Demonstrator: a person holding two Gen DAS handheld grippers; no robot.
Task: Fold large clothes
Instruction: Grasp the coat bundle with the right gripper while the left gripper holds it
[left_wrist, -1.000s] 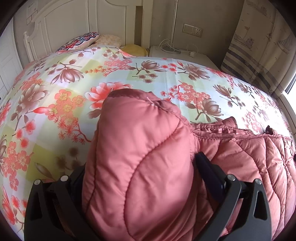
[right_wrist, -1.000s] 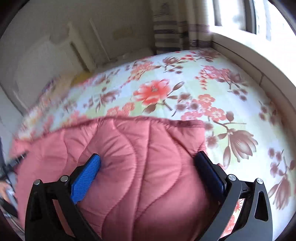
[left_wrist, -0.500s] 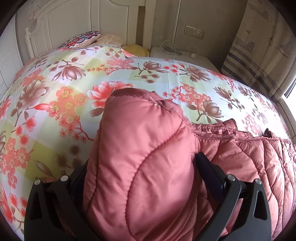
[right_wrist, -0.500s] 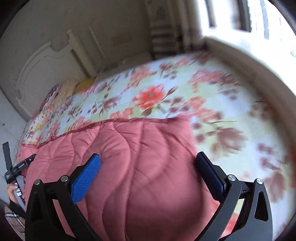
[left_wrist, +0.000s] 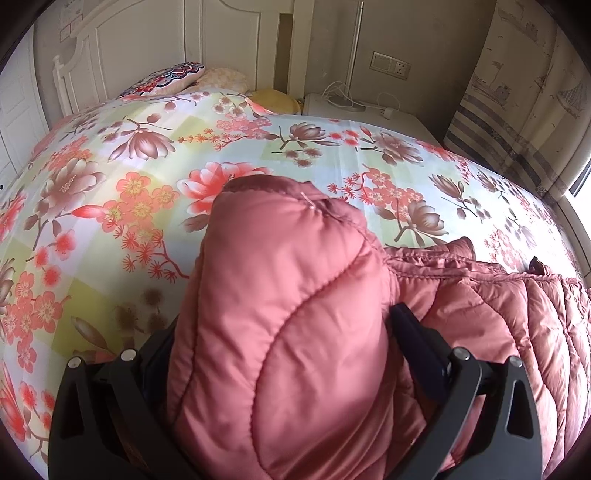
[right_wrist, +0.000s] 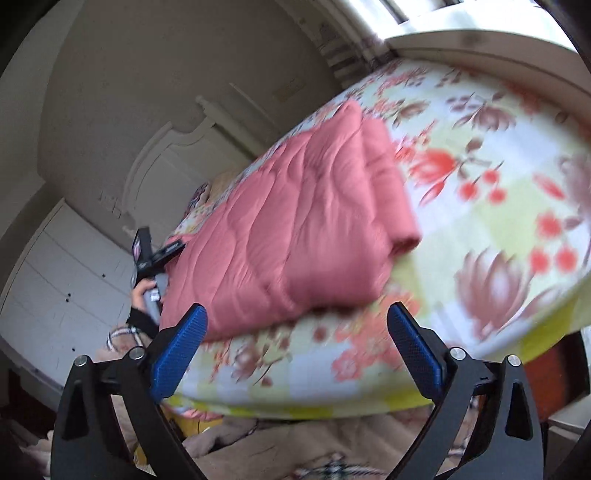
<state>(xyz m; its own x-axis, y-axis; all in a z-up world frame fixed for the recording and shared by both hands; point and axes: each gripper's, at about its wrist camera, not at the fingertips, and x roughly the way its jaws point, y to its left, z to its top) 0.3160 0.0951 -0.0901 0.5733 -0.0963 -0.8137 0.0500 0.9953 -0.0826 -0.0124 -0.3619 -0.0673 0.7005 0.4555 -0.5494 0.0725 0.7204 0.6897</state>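
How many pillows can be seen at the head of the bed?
3: a patterned pillow on the left, a pale pillow beside it, a yellow pillow toward the nightstand. Others may be hidden.

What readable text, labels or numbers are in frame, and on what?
None can be read.
Paper notice on the wardrobe door: print too small.
Label on the left gripper, seen from the right wrist: blurred.
Wall socket, pink quilted jacket and floral bedspread: no lettering visible.
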